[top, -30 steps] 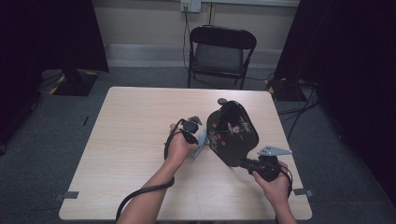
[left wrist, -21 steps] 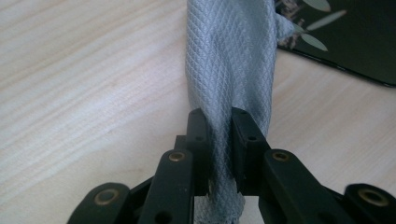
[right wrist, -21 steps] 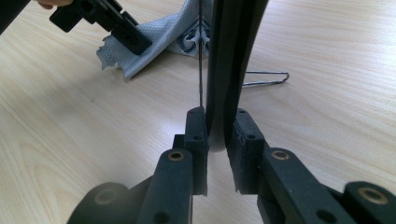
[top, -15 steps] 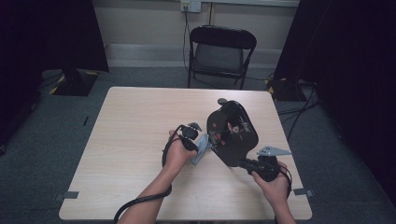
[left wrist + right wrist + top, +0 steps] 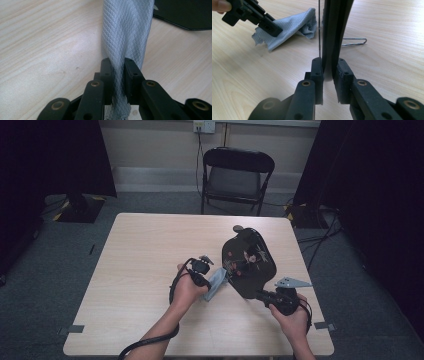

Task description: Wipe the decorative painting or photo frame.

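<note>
Two things are in my grip: a grey cloth [image 5: 216, 285] and a black bag [image 5: 248, 262]. The bag is sitting right of centre in the high view, tilted up off the table [image 5: 150, 250], its near edge pinched in my right gripper [image 5: 261, 295], whose jaws are clamping on it low in the middle of the right gripper view [image 5: 329, 67]. The cloth is lying just left of the bag, its far end touching the bag's lower edge; my left gripper [image 5: 206, 281] is squeezing it tight, jaws together on the folded fabric [image 5: 127, 35]. I am judging the wiping as under way rather than finished: the cloth is only meeting the bag's edge, and most of its face is left to cover. A chair [image 5: 235, 175] is standing beyond the table, at top centre.
</note>
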Tool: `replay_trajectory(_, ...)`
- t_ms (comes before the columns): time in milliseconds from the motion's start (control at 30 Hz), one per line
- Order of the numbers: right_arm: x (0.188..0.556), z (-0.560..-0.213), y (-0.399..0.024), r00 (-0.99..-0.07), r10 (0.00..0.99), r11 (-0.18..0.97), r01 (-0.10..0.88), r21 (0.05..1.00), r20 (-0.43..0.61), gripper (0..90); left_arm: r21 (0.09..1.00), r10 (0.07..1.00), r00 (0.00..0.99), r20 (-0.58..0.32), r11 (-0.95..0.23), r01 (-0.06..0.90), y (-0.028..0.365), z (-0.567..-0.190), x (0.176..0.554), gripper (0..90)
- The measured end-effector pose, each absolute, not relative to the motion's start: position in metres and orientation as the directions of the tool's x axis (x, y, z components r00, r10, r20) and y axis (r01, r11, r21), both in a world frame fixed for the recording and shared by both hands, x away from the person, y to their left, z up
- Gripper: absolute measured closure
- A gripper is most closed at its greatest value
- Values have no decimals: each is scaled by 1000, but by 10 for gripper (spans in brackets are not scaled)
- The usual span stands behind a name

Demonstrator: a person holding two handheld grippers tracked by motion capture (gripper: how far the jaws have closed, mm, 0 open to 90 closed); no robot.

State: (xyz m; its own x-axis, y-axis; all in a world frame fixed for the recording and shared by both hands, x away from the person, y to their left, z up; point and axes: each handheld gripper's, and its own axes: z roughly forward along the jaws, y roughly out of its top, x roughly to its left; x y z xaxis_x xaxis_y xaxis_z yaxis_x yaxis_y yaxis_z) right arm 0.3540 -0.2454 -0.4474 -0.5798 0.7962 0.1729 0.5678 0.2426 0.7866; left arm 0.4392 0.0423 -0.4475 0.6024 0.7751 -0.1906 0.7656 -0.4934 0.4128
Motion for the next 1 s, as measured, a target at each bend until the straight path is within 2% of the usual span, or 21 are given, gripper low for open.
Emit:
replay_trajectory(367, 354, -448, -244, -563, 806, 223, 574, 788, 182, 789, 436, 764, 615, -193, -495, 752, 46, -443, 430, 791)
replay_trajectory(1000, 353, -448, -237, -552, 815, 222, 578, 785, 176, 790, 471, 812, 562, -159, -438, 766, 99, -435, 421, 790)
